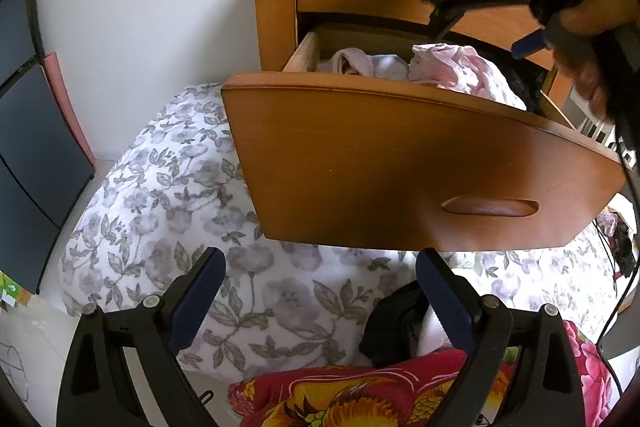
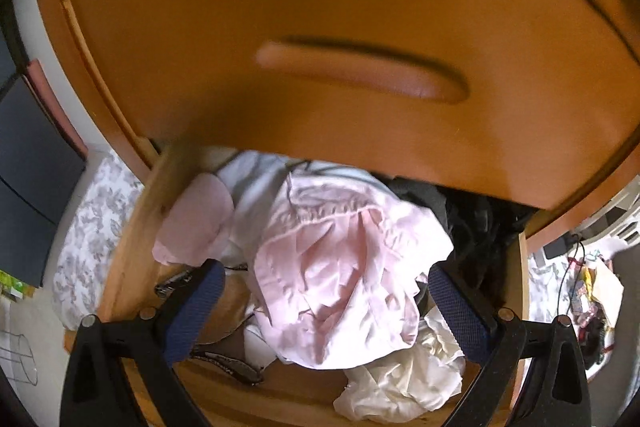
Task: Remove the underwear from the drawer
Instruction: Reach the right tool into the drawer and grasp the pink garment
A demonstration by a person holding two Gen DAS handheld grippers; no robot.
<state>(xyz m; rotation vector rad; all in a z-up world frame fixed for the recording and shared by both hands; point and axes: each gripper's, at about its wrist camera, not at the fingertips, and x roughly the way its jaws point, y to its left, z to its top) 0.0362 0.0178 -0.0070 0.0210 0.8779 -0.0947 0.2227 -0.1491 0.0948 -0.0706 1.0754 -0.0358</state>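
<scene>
Your right tool [image 2: 324, 299] spread wide above the pink underwear [image 2: 340, 267] heaped in the pulled-out drawer [image 1: 400, 155], your left tool [image 1: 320, 287] open, empty, over the floral bed [image 1: 168, 195]

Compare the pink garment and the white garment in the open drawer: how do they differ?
The pink garment is pale pink and lies on top of the pile; the white garment is white and partly tucked under it, toward the front. Both are crumpled, and neither is gripped.
</scene>
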